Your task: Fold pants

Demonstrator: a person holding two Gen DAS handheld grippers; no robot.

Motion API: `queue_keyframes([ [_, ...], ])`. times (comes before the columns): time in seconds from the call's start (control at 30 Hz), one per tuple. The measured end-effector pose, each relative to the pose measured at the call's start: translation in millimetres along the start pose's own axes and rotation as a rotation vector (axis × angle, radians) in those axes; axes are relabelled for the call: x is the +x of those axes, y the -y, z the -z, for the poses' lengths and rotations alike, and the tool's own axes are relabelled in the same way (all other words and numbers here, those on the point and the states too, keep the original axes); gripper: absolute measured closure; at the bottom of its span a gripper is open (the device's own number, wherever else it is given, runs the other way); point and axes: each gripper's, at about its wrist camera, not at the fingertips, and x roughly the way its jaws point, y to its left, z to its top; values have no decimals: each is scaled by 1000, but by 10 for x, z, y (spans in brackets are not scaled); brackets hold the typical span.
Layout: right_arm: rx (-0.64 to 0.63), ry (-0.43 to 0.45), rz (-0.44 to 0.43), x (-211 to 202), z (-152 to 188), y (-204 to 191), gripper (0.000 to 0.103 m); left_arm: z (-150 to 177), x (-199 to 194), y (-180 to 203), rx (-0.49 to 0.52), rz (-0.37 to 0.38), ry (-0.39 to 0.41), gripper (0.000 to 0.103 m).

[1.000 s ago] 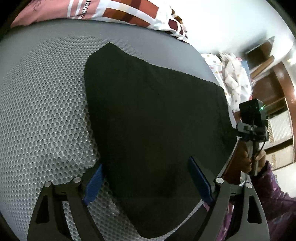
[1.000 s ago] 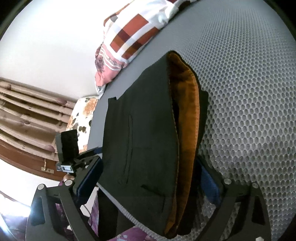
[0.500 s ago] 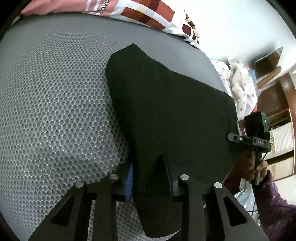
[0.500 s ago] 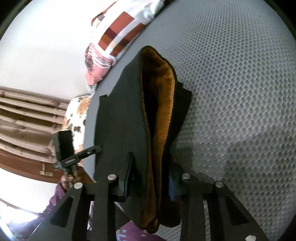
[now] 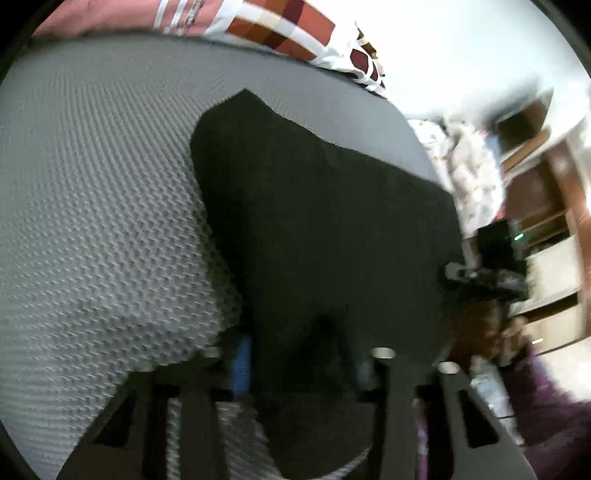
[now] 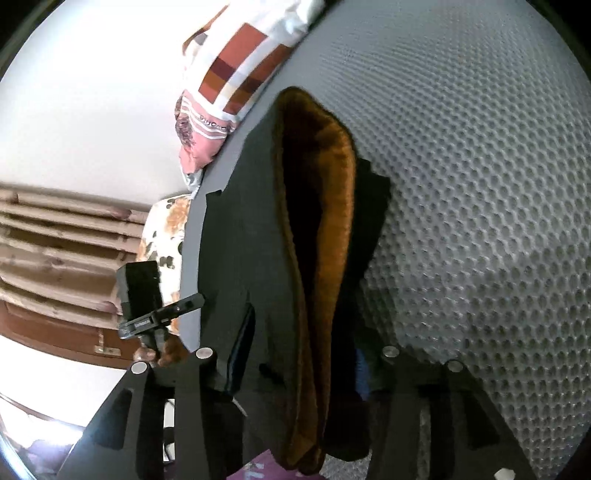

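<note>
Left claw clenches the black pants at six o'clock; right claw, its jaws easing apart, pinches the waistband on the bed.

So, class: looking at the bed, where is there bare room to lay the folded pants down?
Free: the grey mesh mattress left of the black pants, up to the patterned pillow; in the right wrist view, mesh beyond the orange-lined waistband. Crowded: the near edge, where both grippers meet the pants.

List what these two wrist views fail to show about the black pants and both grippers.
- Left wrist: left gripper pads blurred, sunk in black pants.
- Right wrist: right gripper, jaws opening; orange lining hides pad contact.
- Both views: bottom edge cuts the pants.
</note>
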Motion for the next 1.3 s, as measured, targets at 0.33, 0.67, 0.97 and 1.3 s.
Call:
queue_keyframes([
  [0.33,6,29,14,2,33,13,72,143,-143,-5,-31,-20,86,81],
  [0.67,33,-20,-2,89,-24,-16,63,32,-50,-83,-67,102,12,38],
  [0.97,-53,52,67,156,65,-271,77,253,-119,326,87,-216,176,81],
  [1.3,-73,77,24,420,119,-645,78,389,-567,406,144,-333,264,88],
])
